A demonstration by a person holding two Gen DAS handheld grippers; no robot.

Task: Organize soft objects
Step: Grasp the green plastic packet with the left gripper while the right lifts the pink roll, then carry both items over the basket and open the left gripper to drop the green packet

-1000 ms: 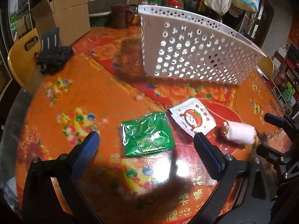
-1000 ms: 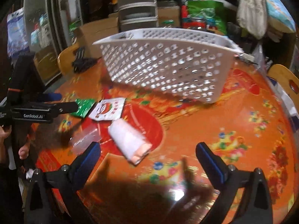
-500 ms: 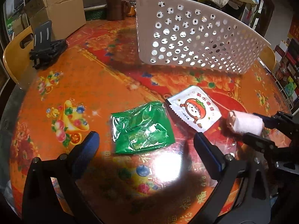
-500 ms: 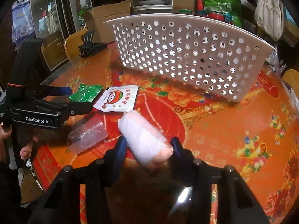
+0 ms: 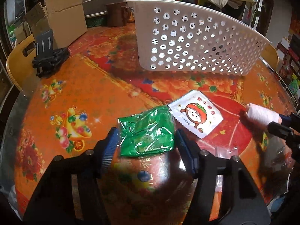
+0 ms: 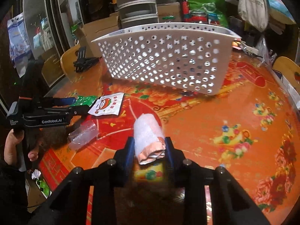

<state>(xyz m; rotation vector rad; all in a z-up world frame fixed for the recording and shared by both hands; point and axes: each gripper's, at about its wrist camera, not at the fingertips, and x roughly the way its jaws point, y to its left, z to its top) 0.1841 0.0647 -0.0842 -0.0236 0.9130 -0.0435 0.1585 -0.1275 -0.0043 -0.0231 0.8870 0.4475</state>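
Both grippers have closed in since the earlier frames: the left gripper (image 5: 146, 140), formerly spread wide above the table, now brackets the crinkled green foil packet (image 5: 147, 133), and the right gripper (image 6: 149, 147), formerly apart from its target, now has the white-and-pink rolled cloth (image 6: 149, 137) between its blue pads. The right fingers are clenched on the roll near its pink end, leaving the white length projecting toward 12 o'clock; this end grip probably lets the roll go forward into the container first. The left fingers stand narrowed against both flanks of the green packet, but whether they press it firmly cannot be told; the packet appears to rest on the orange floral tablecloth (image 5: 78, 93). The white perforated plastic basket (image 5: 196, 39) stands at 12 o'clock in both wrist views, well apart from the grippers, and is the likely destination for the soft items. The white sachet printed with a red cartoon face (image 5: 196, 114) lies flat at 1 o'clock from the left gripper, just beside the green packet. A clear plastic wrapper (image 6: 83, 134) lies at 10 o'clock from the right gripper, untouched.
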